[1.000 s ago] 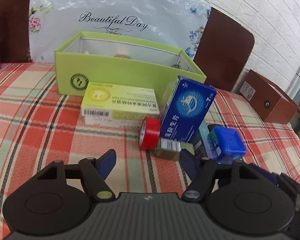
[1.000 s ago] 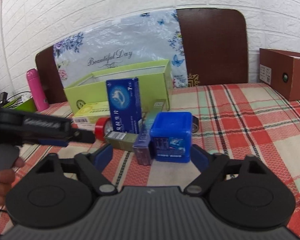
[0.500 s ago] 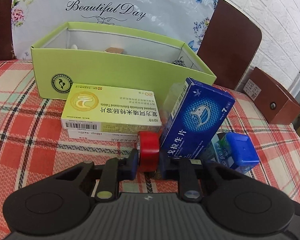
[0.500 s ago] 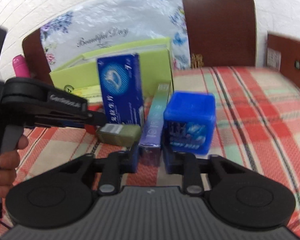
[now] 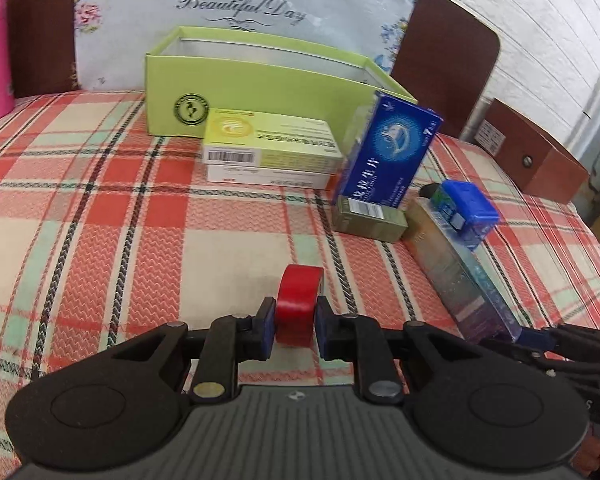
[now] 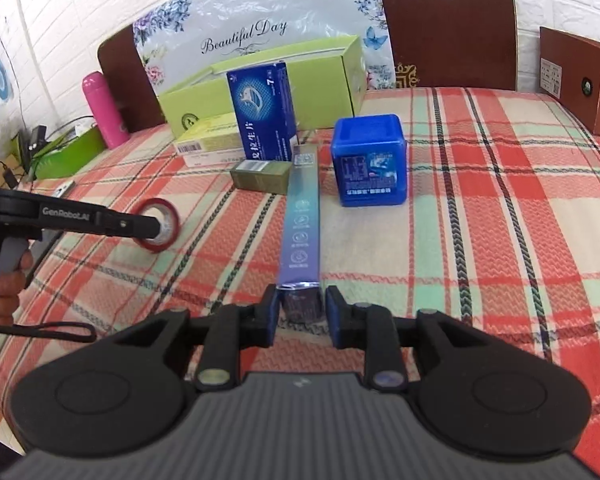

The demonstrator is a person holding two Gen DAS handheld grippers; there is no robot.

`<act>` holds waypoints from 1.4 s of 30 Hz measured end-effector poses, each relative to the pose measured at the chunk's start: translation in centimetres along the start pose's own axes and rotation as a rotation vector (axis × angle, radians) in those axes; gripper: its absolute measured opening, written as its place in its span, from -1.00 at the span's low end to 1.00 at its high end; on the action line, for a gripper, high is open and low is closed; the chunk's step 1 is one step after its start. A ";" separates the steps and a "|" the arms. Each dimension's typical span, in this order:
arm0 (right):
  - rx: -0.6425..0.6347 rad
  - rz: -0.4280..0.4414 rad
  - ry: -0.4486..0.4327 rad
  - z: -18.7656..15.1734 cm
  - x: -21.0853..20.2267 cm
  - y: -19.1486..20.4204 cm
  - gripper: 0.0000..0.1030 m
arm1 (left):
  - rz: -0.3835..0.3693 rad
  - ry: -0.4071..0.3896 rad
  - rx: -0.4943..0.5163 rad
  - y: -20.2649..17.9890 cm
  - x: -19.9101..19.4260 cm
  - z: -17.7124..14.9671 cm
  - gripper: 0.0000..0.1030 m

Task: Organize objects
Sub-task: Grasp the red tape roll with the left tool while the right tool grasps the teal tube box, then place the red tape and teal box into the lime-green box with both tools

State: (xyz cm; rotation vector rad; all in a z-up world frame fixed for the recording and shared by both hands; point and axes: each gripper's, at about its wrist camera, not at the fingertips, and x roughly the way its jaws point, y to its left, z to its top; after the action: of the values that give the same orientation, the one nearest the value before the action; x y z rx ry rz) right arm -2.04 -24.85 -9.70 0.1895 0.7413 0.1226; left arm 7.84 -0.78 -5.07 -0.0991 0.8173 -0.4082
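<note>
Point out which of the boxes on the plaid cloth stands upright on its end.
The dark blue carton with the white dolphin emblem stands on end; the yellow-green boxes, olive box and long blue-violet box lie flat.

A lived-in home room is showing here. A red, green and cream checked cloth (image 6: 500, 208) is covering the desk. Beyond the claw, dark brown wooden chair backs (image 6: 448, 24) are standing against a white brick-patterned wall (image 6: 80, 4), one wearing a floral plastic "Beautiful Day" bag (image 6: 260, 28). Far left, a pink flask (image 6: 102, 110) is standing beside charging cables (image 6: 40, 140).
</note>
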 end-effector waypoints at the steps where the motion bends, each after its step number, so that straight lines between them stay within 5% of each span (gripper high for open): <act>1: -0.007 -0.015 -0.009 0.2 0.1 0.2 -0.15 | 0.007 -0.005 -0.023 0.3 0.2 0.2 -0.48; 8: -0.068 -0.069 -0.089 2.3 1.8 0.7 -0.15 | 0.007 -0.017 -0.012 0.0 0.5 0.3 -0.47; 14: -0.021 -0.061 -0.042 3.5 4.2 0.2 -0.16 | 0.007 -0.013 -0.048 0.5 1.0 0.5 -0.46; 18: -0.033 -0.081 -0.027 3.2 5.0 0.5 -0.49 | 0.001 -0.007 -0.036 0.4 1.2 0.4 -0.46; 26: 0.116 0.030 -0.021 2.3 3.4 -0.8 -0.58 | -0.024 0.004 -0.024 0.0 1.3 0.1 -0.64; 33: 0.126 0.040 -0.161 3.9 -0.6 -1.3 -0.58 | -0.032 -0.064 -0.016 -0.1 -0.6 1.6 -0.64; 42: 0.059 0.051 -0.302 9.9 -2.1 -1.5 -0.58 | -0.006 -0.167 -0.032 1.0 -2.1 5.5 -0.64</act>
State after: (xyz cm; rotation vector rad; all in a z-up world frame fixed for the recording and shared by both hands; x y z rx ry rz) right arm 3.22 -27.97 -1.49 0.2762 0.4401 0.1178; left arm 10.85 0.56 -0.05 -0.1636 0.6596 -0.3874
